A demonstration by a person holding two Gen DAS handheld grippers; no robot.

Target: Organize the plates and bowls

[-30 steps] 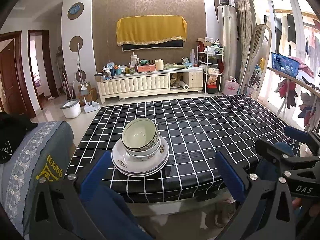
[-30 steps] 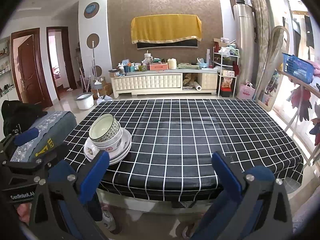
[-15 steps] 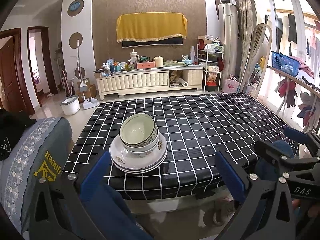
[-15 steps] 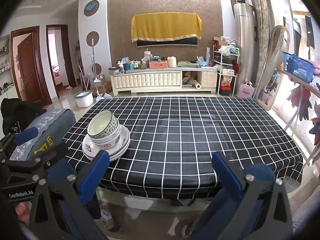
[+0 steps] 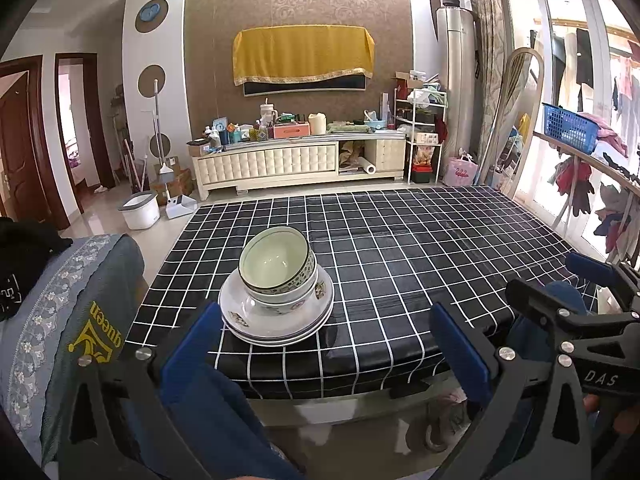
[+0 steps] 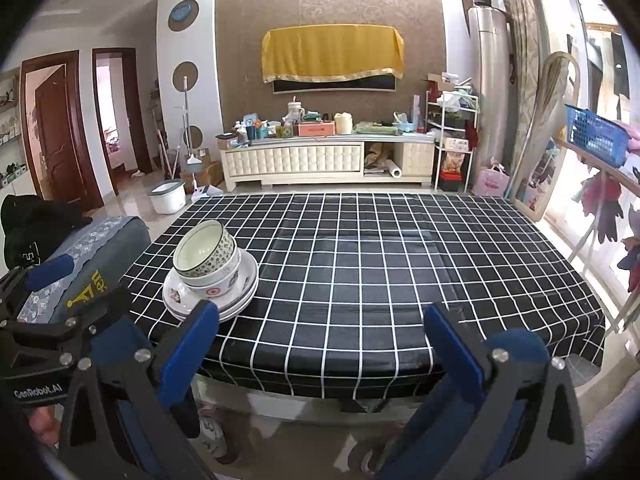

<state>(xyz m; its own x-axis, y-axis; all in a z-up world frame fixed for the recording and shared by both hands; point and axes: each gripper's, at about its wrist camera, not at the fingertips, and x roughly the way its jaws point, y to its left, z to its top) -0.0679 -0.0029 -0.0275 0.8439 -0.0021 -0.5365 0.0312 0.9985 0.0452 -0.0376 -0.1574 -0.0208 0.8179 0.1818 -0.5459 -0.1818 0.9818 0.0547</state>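
The task looked all but finished: two bowls (image 5: pixel 276 268) sat nested on stacked plates (image 5: pixel 276 312) near the table (image 5: pixel 400 272) edge, left of centre in the left wrist view, with no loose crockery visible. Left gripper (image 5: pixel 324 344) stood wide and empty, the stack just beyond its left finger. Right gripper (image 6: pixel 320 344) was likewise wide, the stack at its left

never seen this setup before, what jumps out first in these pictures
The stack of bowls on plates stands out, white against the black checked tablecloth, near the table's front left corner. Both grippers, the left and the right, hang open short of the table, holding nothing. Behind, a yellow cloth drapes the wall screen above a cluttered cabinet.
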